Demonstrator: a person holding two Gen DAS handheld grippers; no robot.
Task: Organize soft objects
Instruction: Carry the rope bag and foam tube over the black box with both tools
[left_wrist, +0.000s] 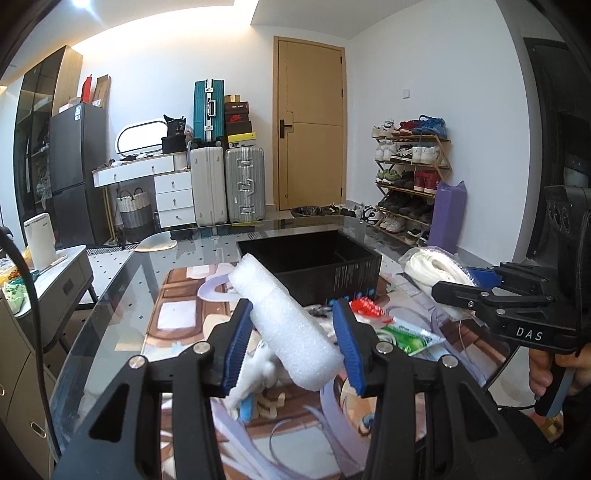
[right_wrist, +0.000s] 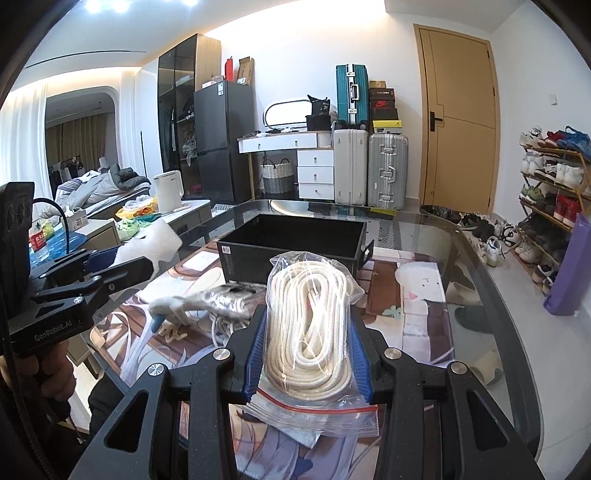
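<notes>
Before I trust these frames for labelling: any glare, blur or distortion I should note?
Left wrist: fisheye bends the door; ceiling light blown out; foam block sharp. Right wrist: glare streaks on the bagged rope; reflections on the glass table; glove looks soft.

White foam (left_wrist: 284, 321); white rope (right_wrist: 314, 325); black box (right_wrist: 291, 243)

Wooden door (left_wrist: 312, 125), closed, at 12 o'clock. Shoe rack (left_wrist: 412, 181), loaded with shoes, at 2 o'clock. Purple bag (left_wrist: 448, 218) just beside rack. Teal suitcase (left_wrist: 208, 109) upright above white suitcase (left_wrist: 207, 186); silver suitcase (left_wrist: 245, 184) alongside. Dark fridge (left_wrist: 75, 166) at 10 o'clock. Woven basket (left_wrist: 135, 210) under white dresser (left_wrist: 162, 177).
</notes>
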